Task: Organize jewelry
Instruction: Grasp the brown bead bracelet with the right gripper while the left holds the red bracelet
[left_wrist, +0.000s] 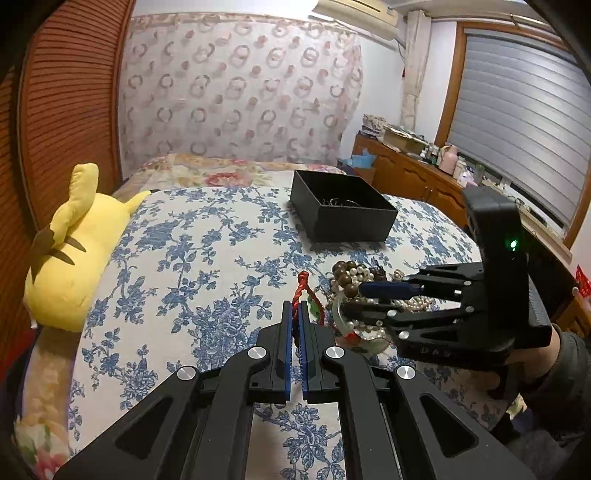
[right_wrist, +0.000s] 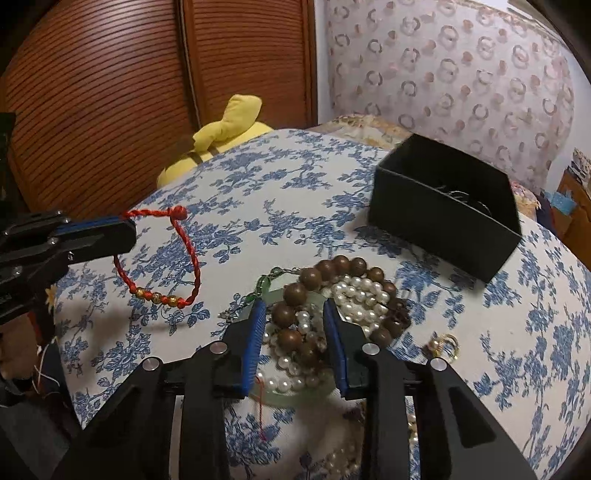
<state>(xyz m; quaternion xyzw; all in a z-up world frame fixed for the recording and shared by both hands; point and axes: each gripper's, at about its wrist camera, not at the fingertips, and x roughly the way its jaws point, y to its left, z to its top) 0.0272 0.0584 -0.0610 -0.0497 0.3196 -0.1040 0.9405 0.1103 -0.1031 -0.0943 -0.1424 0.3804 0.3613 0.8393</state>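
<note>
My left gripper (left_wrist: 294, 308) is shut on a red braided cord bracelet (left_wrist: 302, 291) and holds it above the bedspread; in the right wrist view the bracelet (right_wrist: 162, 258) hangs from that gripper (right_wrist: 127, 230), with gold beads at its bottom. My right gripper (right_wrist: 295, 314) is open, its fingers on either side of a heap of jewelry (right_wrist: 332, 306): brown wooden beads, white pearls and a pale green bangle. In the left wrist view it (left_wrist: 354, 295) reaches into the heap (left_wrist: 354, 284) from the right. A black open box (left_wrist: 341, 210), (right_wrist: 443, 206) stands beyond, with some thin jewelry inside.
The blue floral bedspread (left_wrist: 192, 266) covers the bed. A yellow plush toy (left_wrist: 70, 258) lies at its left edge. A gold ring (right_wrist: 443, 347) lies right of the heap. A wooden dresser (left_wrist: 413, 173) with clutter stands under the window at right.
</note>
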